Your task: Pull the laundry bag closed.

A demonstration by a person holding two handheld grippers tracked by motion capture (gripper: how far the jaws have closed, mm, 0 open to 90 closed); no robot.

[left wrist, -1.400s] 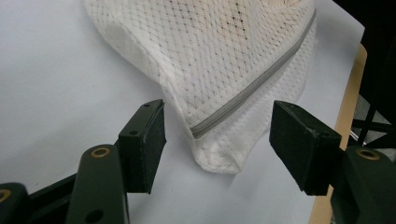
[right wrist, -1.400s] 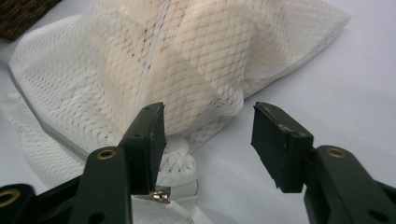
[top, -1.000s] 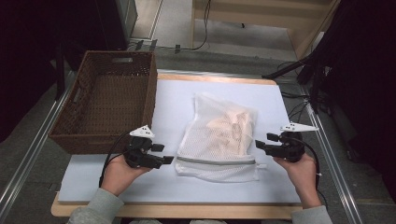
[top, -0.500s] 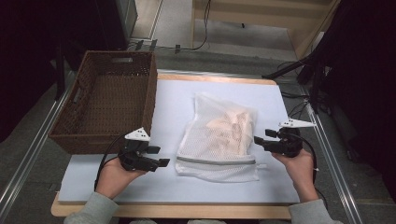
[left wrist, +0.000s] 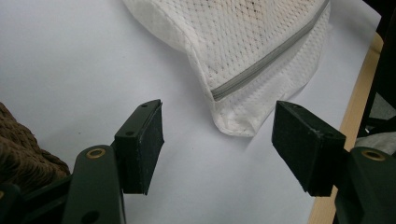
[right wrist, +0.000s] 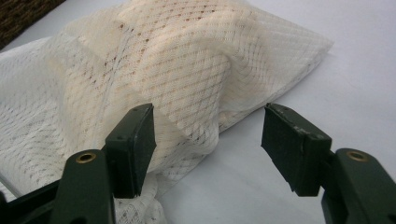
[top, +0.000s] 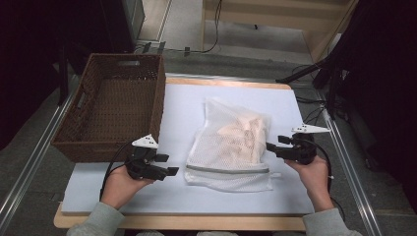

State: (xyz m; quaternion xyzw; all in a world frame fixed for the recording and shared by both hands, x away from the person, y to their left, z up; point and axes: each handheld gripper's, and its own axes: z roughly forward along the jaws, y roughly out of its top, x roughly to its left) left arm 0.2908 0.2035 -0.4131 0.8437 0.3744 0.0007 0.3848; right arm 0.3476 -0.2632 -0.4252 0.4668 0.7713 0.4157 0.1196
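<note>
Mesh bag (top: pixel 231 147) lies flat mid-table, beside the wicker basket (top: pixel 115 110) — position unchanged. Left gripper (top: pixel 164 164) has drawn back from the bag's zip corner; right gripper (top: pixel 270 146) holds at its edge — both with jaws apart, gripping nothing.

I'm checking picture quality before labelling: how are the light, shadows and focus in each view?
High view: even light on the white table, dark surroundings, slightly soft. Left gripper view: mesh bag sharp, faint shadow under its corner, left gripper jaws near and soft. Right gripper view: mesh bag weave crisp, right gripper jaws blurred.
</note>
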